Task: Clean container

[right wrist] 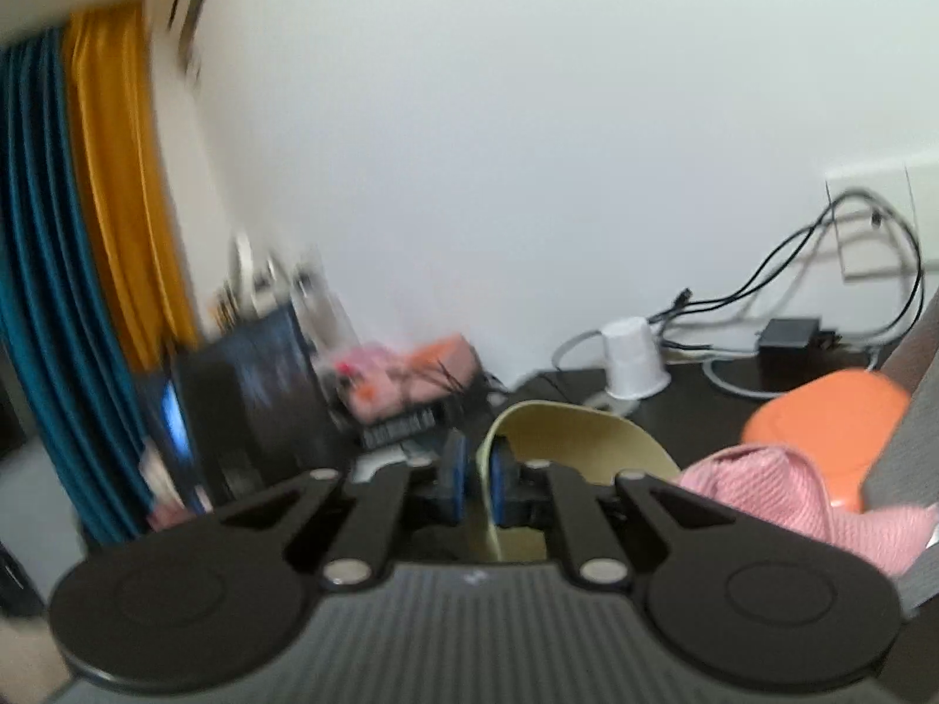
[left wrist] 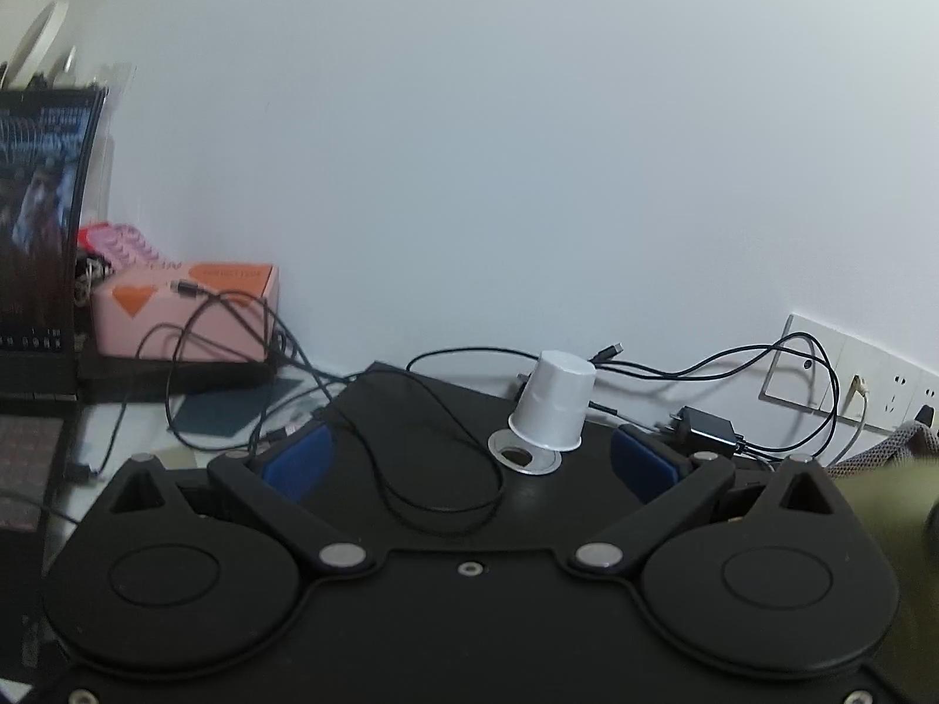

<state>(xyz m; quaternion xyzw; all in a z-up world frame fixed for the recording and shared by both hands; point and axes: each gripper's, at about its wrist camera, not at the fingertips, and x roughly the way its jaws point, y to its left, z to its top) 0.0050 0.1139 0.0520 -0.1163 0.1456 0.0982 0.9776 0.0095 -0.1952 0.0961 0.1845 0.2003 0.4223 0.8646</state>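
**Pinching the bowl by its rim**

Gripping is already done on the right: the right gripper (right wrist: 476,484) has its blue pads closed on the thin rim of a pale yellow-green bowl (right wrist: 563,440), one pad inside the wall and one outside. The bowl looks like the container to be cleaned. It hangs tilted from that pinch, its opening towards the camera, in front of the white cup (right wrist: 634,361) that stands upside down further back on the dark desk (right wrist: 704,410). To the right of the bowl lies a pink cloth (right wrist: 780,493), with an orange object (right wrist: 821,416) just beyond it.

The left gripper (left wrist: 466,460) stands wide open with nothing between its pads. It points at the cup (left wrist: 551,402), which rests tilted on the ring of a cable hole (left wrist: 522,454). A loose black cable (left wrist: 434,469) lies on the desk between the open fingers. A blurred olive shape at the right edge of the left view may be the bowl; I cannot tell.

The bowl seems light and stiff, probably plastic, with a smooth wall that could slip or swivel in a single rim pinch. A steadier hold would likely be the left gripper on the opposite rim, leaving the inside free for wiping. The cloth, soft and limp, looks the likely wiper.
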